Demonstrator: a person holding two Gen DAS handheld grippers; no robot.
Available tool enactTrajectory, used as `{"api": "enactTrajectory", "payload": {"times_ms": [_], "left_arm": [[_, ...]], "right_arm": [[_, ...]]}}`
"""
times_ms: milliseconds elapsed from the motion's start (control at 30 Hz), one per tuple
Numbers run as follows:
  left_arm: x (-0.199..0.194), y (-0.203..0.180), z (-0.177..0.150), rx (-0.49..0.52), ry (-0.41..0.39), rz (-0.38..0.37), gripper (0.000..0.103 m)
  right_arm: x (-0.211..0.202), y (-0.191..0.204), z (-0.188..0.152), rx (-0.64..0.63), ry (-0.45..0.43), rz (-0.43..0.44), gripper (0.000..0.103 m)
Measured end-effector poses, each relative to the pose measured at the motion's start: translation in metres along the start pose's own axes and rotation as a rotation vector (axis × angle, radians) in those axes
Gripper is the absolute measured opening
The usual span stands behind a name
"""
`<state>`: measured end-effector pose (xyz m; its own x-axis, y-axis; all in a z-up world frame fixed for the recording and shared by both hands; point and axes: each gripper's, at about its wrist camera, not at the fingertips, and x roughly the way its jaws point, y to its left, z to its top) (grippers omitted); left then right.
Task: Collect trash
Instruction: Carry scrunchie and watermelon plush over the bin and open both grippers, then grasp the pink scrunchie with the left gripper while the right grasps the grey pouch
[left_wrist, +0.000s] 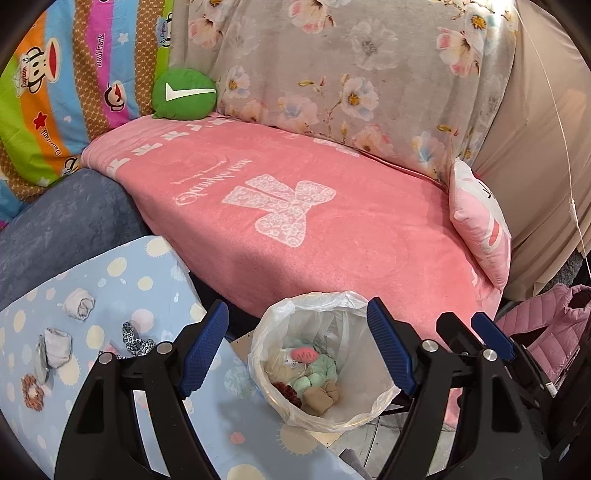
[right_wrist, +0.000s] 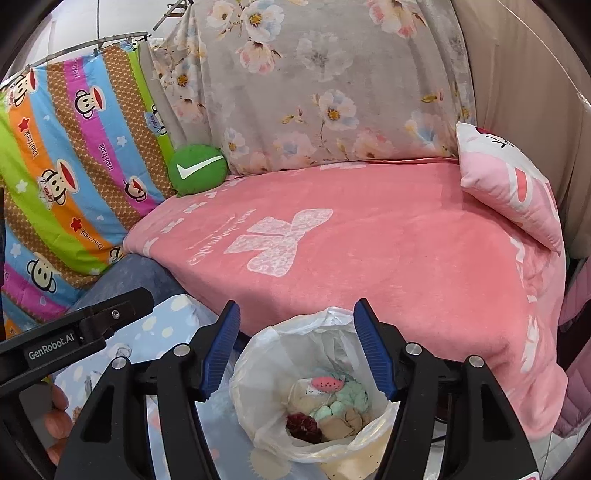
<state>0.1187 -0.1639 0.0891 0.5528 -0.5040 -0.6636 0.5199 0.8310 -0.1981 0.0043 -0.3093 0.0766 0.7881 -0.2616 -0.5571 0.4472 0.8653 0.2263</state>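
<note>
Both tongs, left (left_wrist: 297, 349) and right (right_wrist: 297, 349), we hold open and empty above the bin (left_wrist: 295, 410), remaining scraps (left_wrist: 77, 303) nearer our left.

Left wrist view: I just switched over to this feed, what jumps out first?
The lined trash bin sits low in the middle between the open jaws of the left gripper, already holding crumpled scraps, one pink. Behind it spreads a big pink blanket with a white bow print. At lower left, a few small items lie on the blue dotted cloth.
</note>
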Motion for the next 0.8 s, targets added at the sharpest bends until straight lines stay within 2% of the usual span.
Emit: {"api": "enactTrajectory", "payload": {"times_ms": [300, 800], "left_arm": [[-0.007, 0.012, -0.005, -0.018, -0.010, 0.015, 0.073], [-0.019, 0.053, -0.014, -0.090, -0.013, 0.041, 0.073]], "right_arm": [[-0.004, 0.020, -0.004, -0.037, 0.004, 0.025, 0.065], [-0.003, 0.058, -0.008, -0.104, 0.022, 0.064, 0.066]]}}
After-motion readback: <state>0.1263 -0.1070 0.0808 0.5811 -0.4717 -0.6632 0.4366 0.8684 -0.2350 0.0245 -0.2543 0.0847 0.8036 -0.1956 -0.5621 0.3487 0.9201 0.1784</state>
